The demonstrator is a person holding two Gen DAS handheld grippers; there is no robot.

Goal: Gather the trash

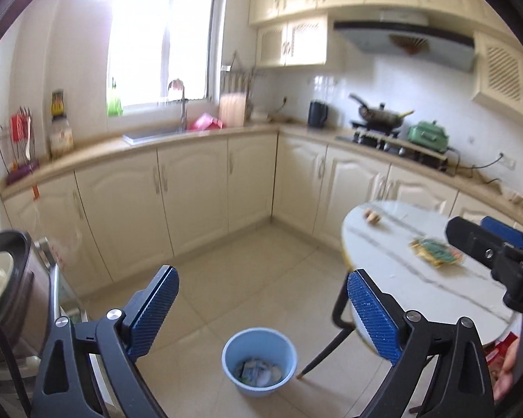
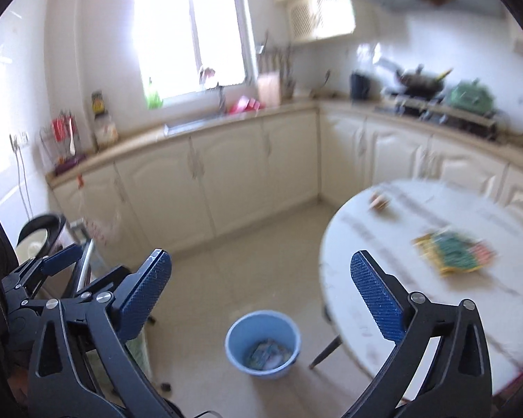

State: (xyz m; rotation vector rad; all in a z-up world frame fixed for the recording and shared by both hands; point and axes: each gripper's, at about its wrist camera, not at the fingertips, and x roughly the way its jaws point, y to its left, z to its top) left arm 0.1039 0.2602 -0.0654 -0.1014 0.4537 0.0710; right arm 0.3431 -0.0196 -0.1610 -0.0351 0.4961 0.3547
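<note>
A light blue bin (image 1: 227,351) (image 2: 236,341) stands on the tiled floor with crumpled wrappers (image 1: 259,372) (image 2: 268,351) inside it. To its right, a round white table (image 1: 383,244) (image 2: 366,244) carries a yellow-green snack wrapper (image 1: 436,250) (image 2: 453,250) and a small brown scrap (image 1: 371,215) (image 2: 380,202). My left gripper (image 1: 261,273) hangs high above the bin, open and with nothing between its blue pads. My right gripper (image 2: 260,255) is also open and holds nothing, above the bin and beside the table's edge. Each gripper shows at the edge of the other's view.
Cream cabinets and a counter wrap the far walls, with a sink (image 1: 150,135), a kettle (image 1: 318,114) and a wok on the stove (image 1: 381,115). A rice cooker (image 1: 7,285) stands at the left. A dark table leg (image 1: 326,350) slants near the bin. A hand (image 1: 509,365) shows at lower right.
</note>
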